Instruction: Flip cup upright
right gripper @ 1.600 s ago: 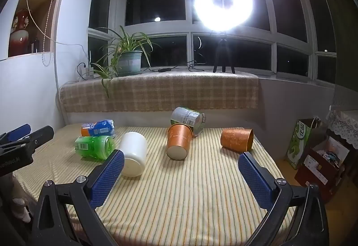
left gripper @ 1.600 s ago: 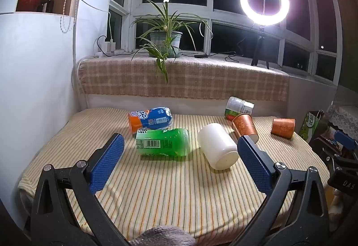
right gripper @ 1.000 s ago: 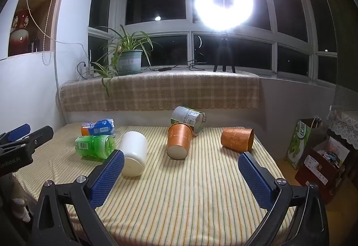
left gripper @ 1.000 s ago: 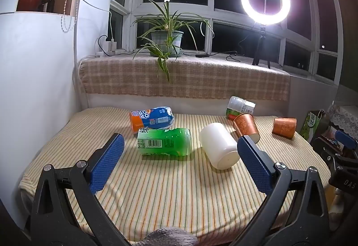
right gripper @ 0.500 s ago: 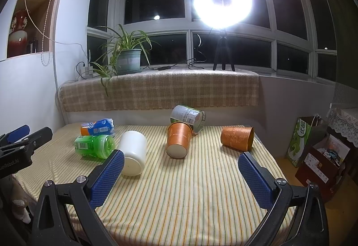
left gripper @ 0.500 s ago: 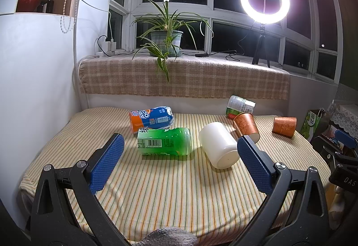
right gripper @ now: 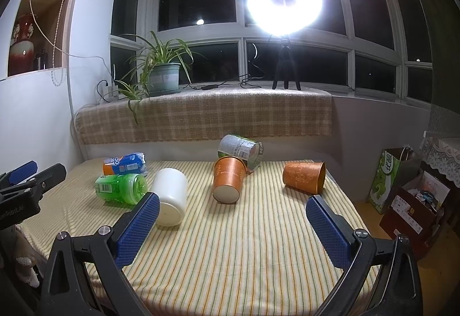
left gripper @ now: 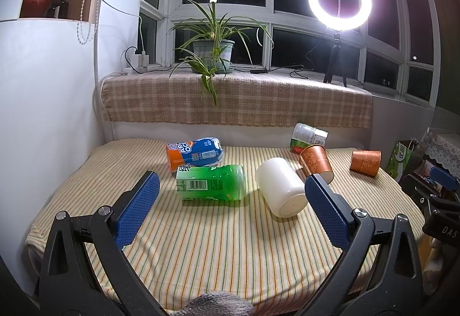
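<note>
White cup (left gripper: 281, 191) on its side ahead of left gripper (left gripper: 230, 211), both grippers' jaws wide apart, empty.

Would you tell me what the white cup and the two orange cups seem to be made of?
White cup: probably plastic, smooth, opaque, softly glossy. Orange cup leaning on the labelled jar and far orange cup: likely paper, matte printed pattern, with a pale base on the nearer one. All lie tipped on the striped cloth.
</note>
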Demonstrator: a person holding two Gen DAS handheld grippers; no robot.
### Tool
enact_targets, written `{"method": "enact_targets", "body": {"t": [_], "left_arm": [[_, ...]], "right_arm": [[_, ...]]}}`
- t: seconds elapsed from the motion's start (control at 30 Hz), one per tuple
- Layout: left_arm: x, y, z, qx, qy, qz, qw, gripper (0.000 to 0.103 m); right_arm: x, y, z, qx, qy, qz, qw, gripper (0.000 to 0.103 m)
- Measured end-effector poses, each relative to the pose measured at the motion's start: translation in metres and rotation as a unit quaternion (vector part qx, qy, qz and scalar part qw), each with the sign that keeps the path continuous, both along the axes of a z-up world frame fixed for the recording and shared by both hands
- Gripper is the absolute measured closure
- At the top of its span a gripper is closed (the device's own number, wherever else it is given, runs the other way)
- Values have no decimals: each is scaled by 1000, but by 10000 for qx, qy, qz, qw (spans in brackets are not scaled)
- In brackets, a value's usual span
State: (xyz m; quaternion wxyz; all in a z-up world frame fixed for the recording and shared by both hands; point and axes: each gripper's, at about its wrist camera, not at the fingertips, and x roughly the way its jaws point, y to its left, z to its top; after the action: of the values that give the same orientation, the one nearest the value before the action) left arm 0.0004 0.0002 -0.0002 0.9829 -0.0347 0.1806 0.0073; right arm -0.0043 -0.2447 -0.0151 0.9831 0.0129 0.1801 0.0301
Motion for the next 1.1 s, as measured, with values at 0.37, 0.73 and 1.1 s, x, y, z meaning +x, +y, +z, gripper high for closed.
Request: {"method": "enact_targets", "body": {"t": [0.37,0.73,1.1], "left_arm": [[0,0,0,2,-1,1,10000,1],[0,-1,0,13,-1,4,10000,1],[0,-1,0,16,7,4,10000,0]], "right_arm": [[1,-1,-1,25,24,0,10000,0],[1,-1,-3,36,54,-7,10000,0],[3,-1,-5,76,131,-15,9999,0]]}}
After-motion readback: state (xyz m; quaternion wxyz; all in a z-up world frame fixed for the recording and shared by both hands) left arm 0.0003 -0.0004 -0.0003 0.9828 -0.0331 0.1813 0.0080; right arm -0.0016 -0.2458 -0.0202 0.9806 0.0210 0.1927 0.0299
